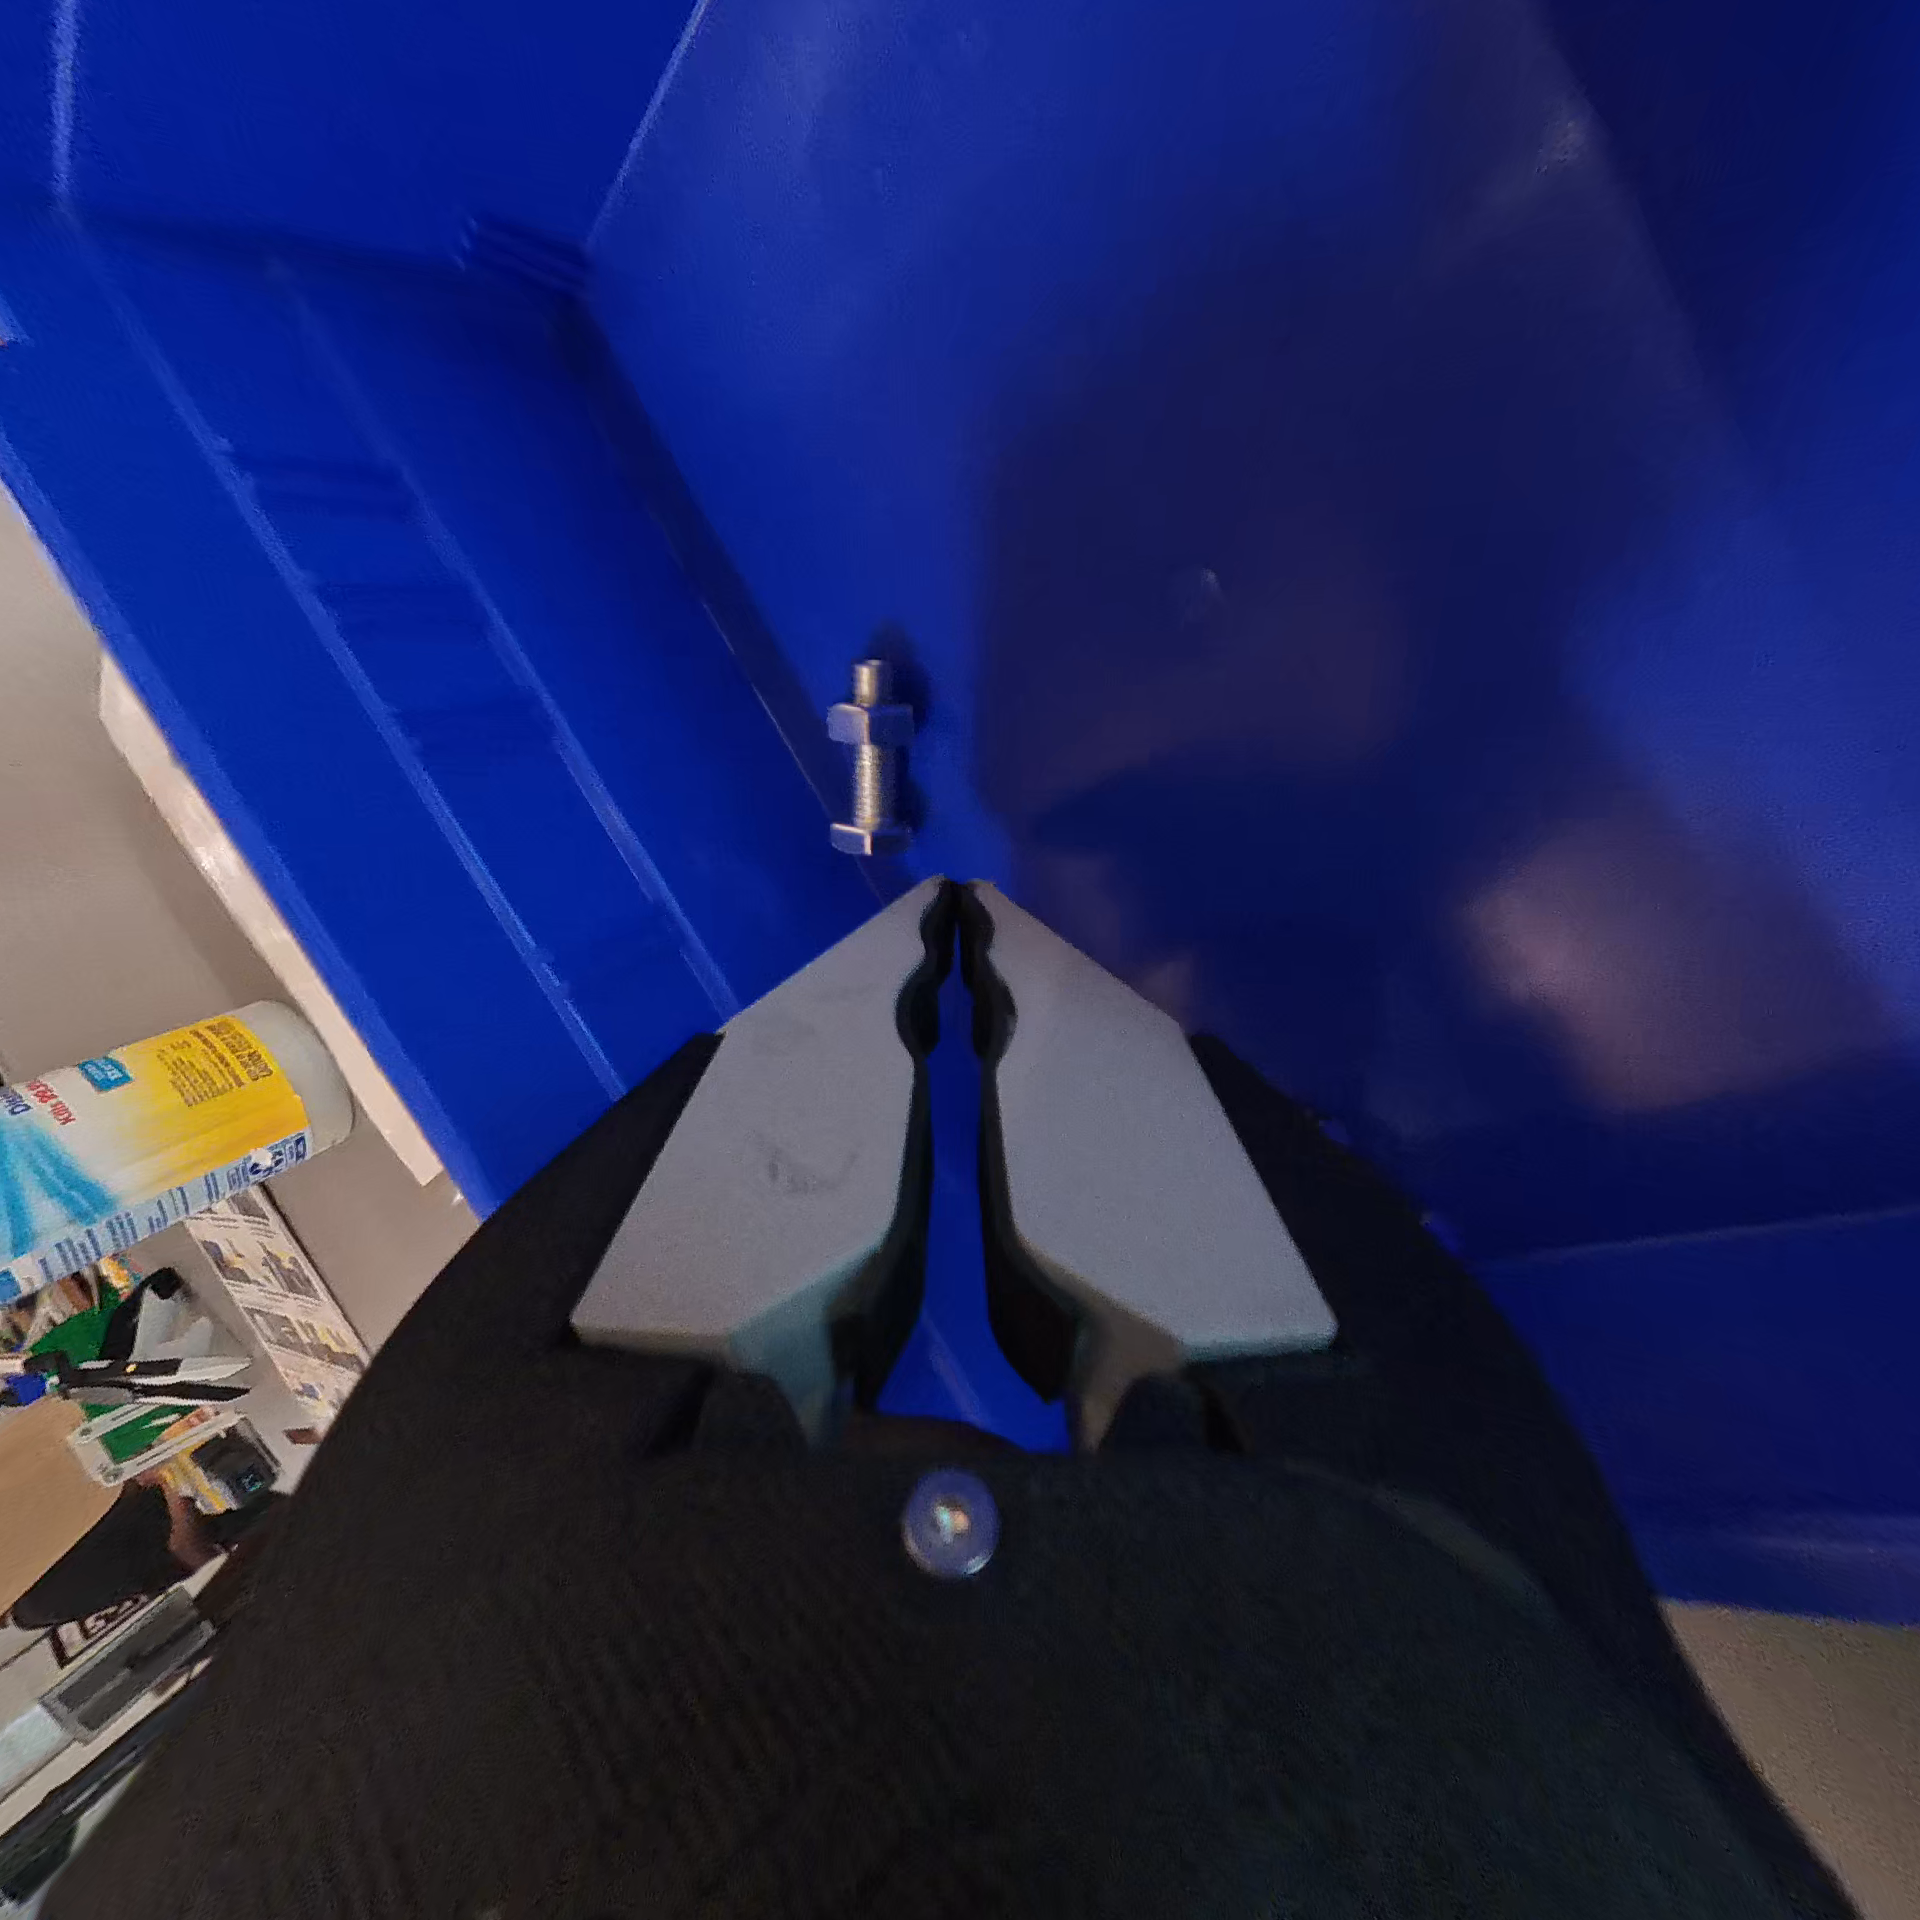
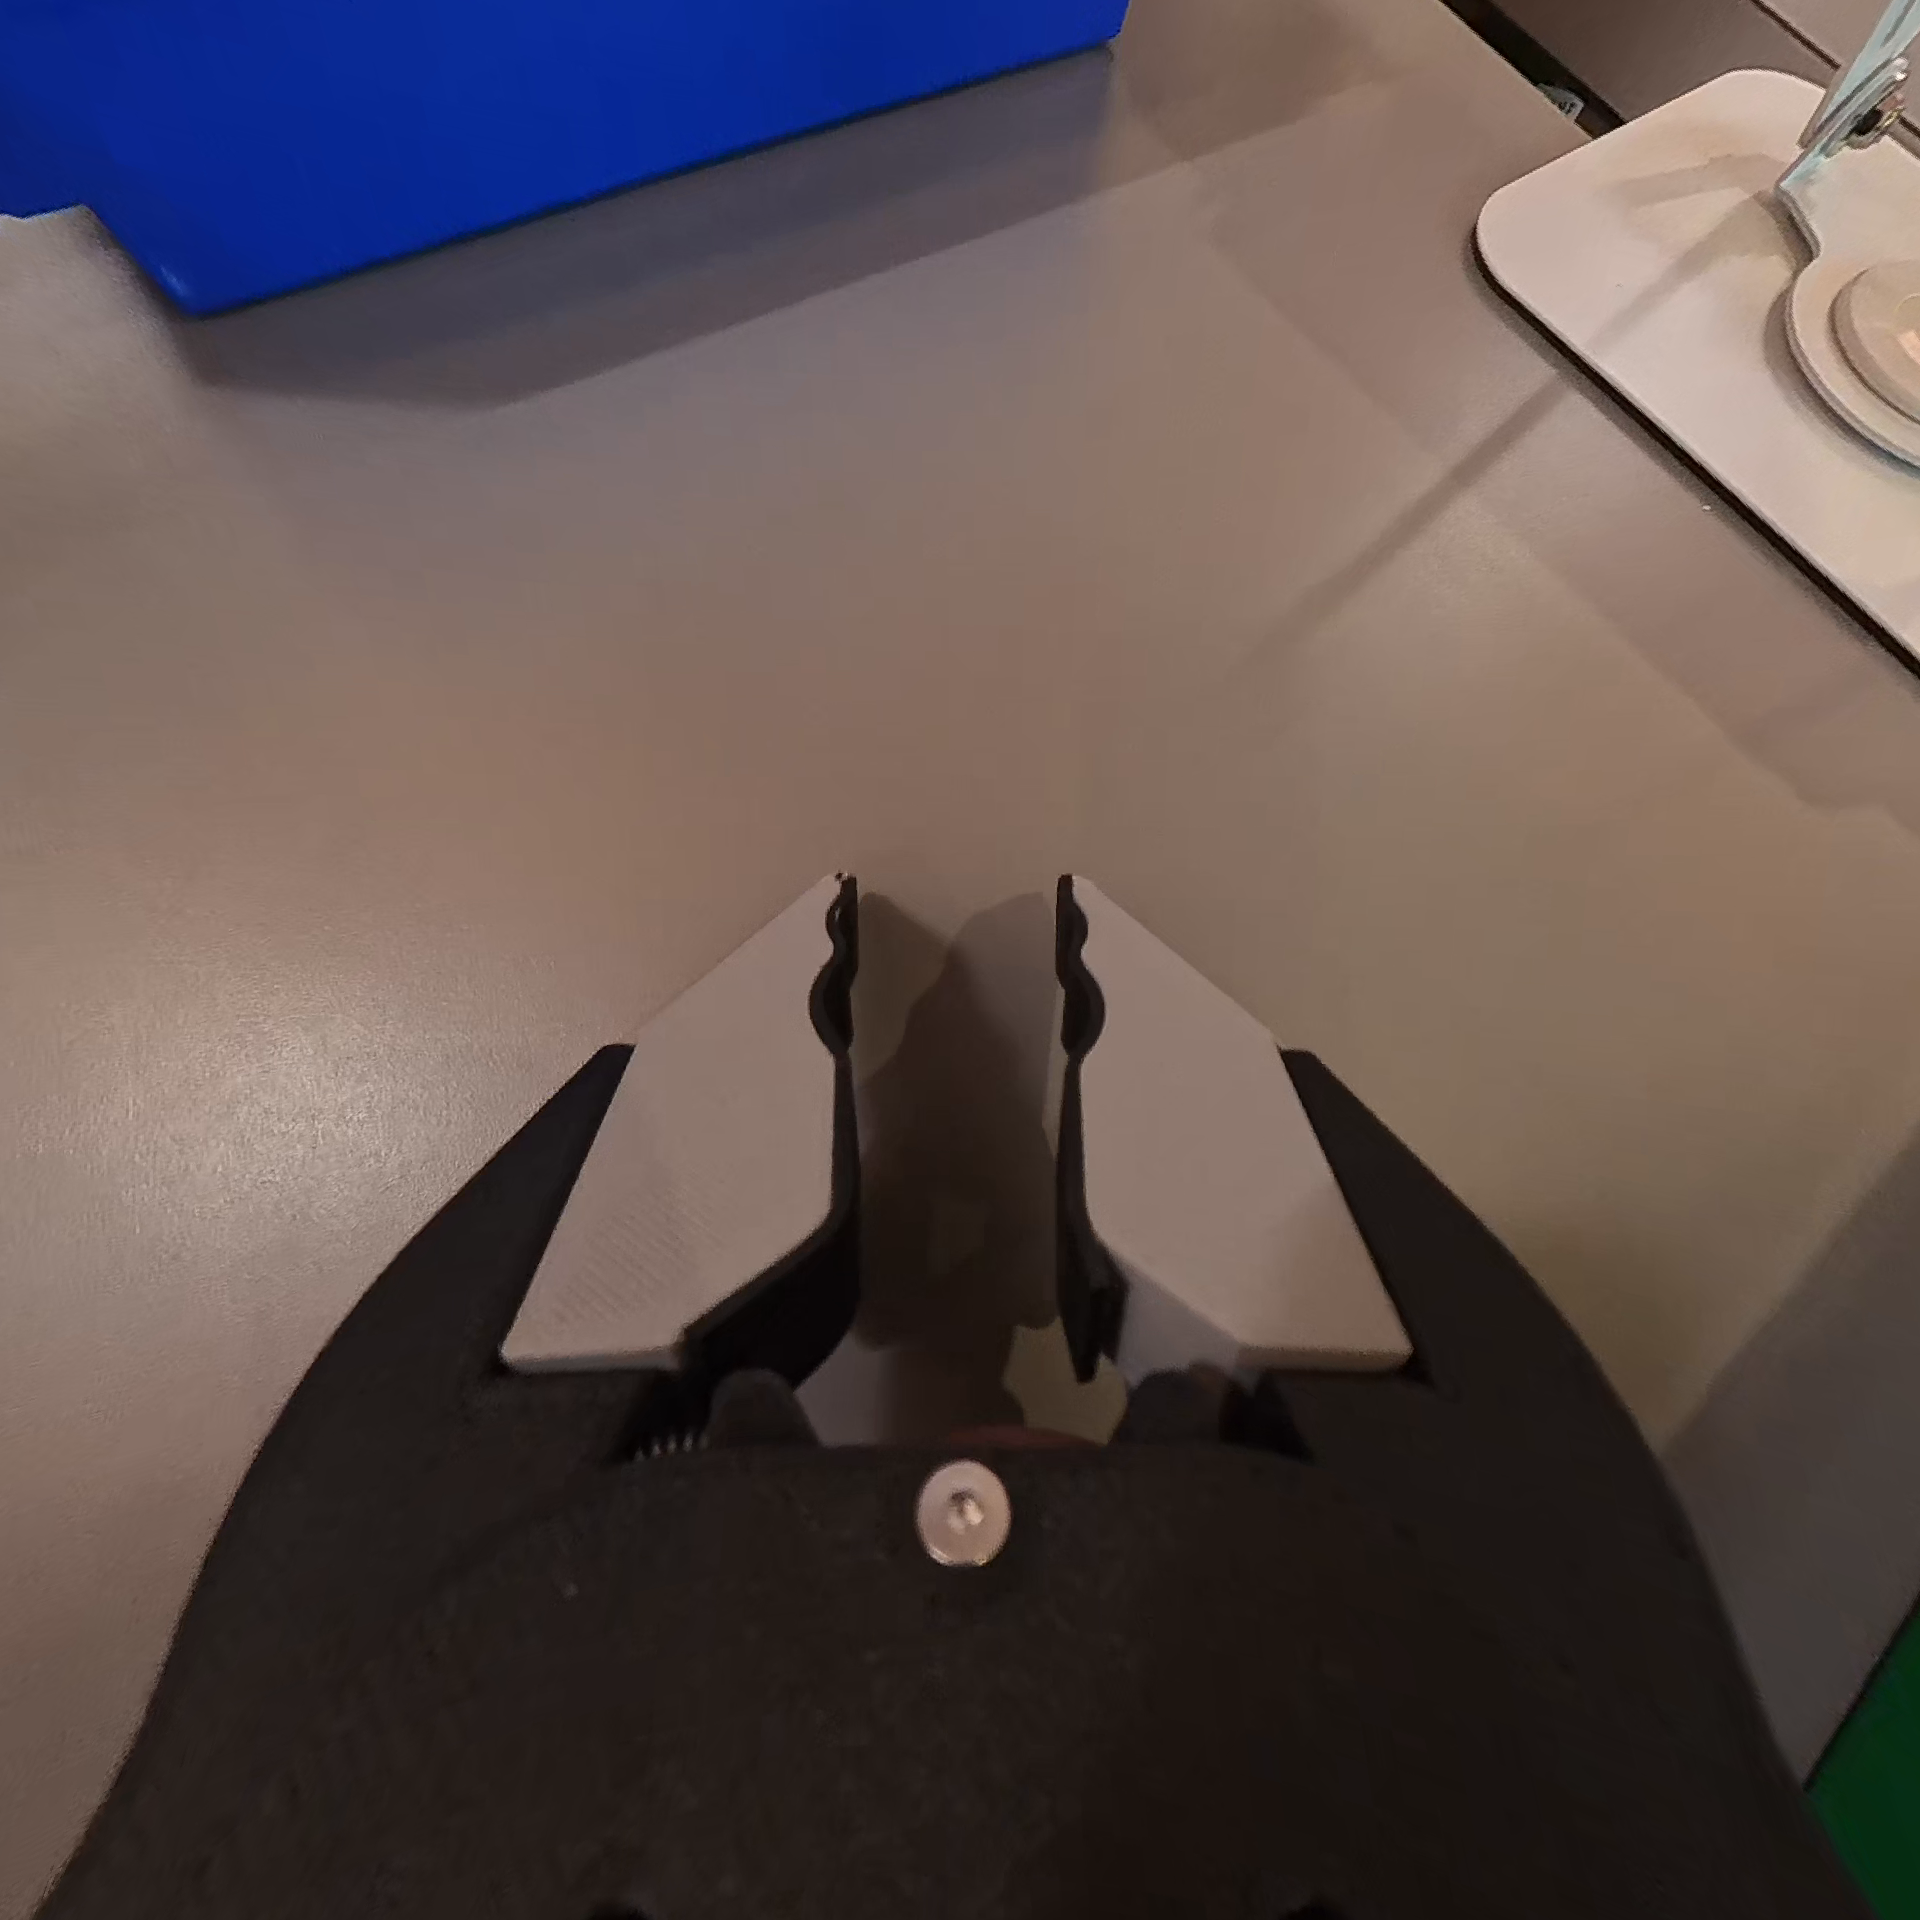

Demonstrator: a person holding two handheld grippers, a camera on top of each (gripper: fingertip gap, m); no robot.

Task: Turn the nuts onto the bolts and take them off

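Note:
In the left wrist view a silver bolt with a nut threaded on its shank lies on the floor of a blue bin, near the bin's left wall. My left gripper is inside the bin, just short of the bolt's head and a little to its right. Its fingertips meet with nothing between them. In the right wrist view my right gripper hovers over the grey table, open and empty. The blue bin stands at the far left there.
A white spray can with a yellow and blue label lies left of the bin, with boxes and clutter below it. A white base plate with a metal stand sits at the right wrist view's far right. A green surface shows at bottom right. The left gripper's tips are roughly 35 centimetres from the right gripper's. My right gripper is the nearer one to the white base plate: about 25 centimetres, against 40 centimetres.

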